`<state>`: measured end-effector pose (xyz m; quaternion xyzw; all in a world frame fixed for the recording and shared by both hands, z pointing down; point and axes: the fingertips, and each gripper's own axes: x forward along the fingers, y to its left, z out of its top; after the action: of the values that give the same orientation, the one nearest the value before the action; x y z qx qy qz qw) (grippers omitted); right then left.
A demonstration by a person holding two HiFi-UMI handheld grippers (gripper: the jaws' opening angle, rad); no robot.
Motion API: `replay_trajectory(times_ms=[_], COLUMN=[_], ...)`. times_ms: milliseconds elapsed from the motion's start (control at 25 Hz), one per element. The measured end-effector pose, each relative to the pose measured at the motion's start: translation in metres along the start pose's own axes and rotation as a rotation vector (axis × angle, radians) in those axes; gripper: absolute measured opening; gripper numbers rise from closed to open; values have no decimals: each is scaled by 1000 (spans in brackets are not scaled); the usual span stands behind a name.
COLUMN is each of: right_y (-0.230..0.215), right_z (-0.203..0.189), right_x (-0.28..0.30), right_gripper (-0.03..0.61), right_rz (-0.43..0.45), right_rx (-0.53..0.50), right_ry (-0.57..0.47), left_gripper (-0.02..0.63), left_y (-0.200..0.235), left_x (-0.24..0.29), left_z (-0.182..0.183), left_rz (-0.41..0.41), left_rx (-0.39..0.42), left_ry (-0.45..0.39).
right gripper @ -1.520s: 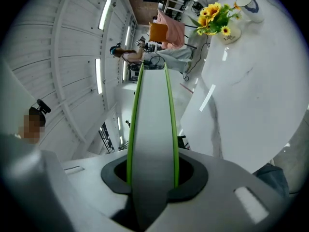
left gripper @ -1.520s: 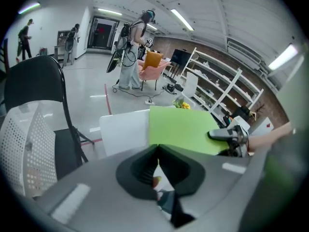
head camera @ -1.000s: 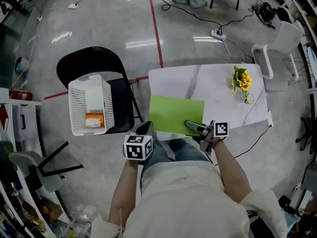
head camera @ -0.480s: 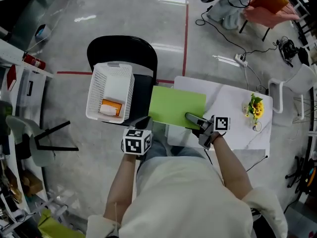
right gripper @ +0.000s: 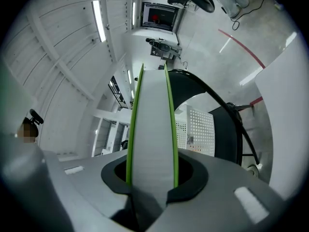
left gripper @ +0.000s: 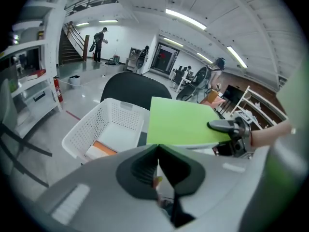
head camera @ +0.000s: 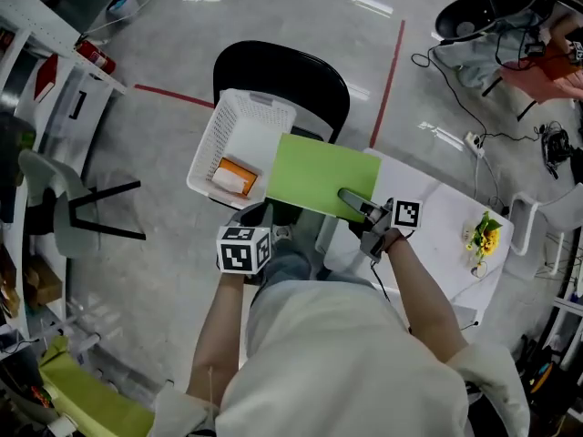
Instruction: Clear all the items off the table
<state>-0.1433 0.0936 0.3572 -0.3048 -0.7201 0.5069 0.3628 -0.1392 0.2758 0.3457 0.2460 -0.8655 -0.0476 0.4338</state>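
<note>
Right gripper: jaws clamped on one short edge of the green book; the right gripper view shows the white page block between green covers filling the gap between the jaws.
Green book: held flat and level in the air, off the table. Its left corner overlaps the rim of the white basket, its middle is over the black chair, and its right end is over the table's left corner.
Left gripper: jaws pressed together with nothing between them, low beside the chair's near edge, just below the book.
White basket: sits on the chair seat, beside the table's left edge.
Orange packet: lies on the basket's bottom at its near end.
Yellow flowers: stand near the table's right edge, well apart from the book.
</note>
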Motion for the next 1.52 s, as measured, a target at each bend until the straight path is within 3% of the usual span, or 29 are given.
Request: replay_trajectory(times_ms=[480, 760, 1520], right_y=[-9, -3, -50], right_z=[2, 7, 22], right_x=[92, 154, 246], right_gripper=[121, 121, 121], right_rz=[-94, -64, -392], right_rx=[13, 55, 16], right_ry=[91, 86, 124], left_gripper=[11, 11, 11], left_y=[66, 102, 135], left_x=[-6, 4, 32], left_z=[4, 11, 17], left_rz=[69, 65, 13], left_rx=[-100, -131, -170], left_ry=[-16, -7, 11])
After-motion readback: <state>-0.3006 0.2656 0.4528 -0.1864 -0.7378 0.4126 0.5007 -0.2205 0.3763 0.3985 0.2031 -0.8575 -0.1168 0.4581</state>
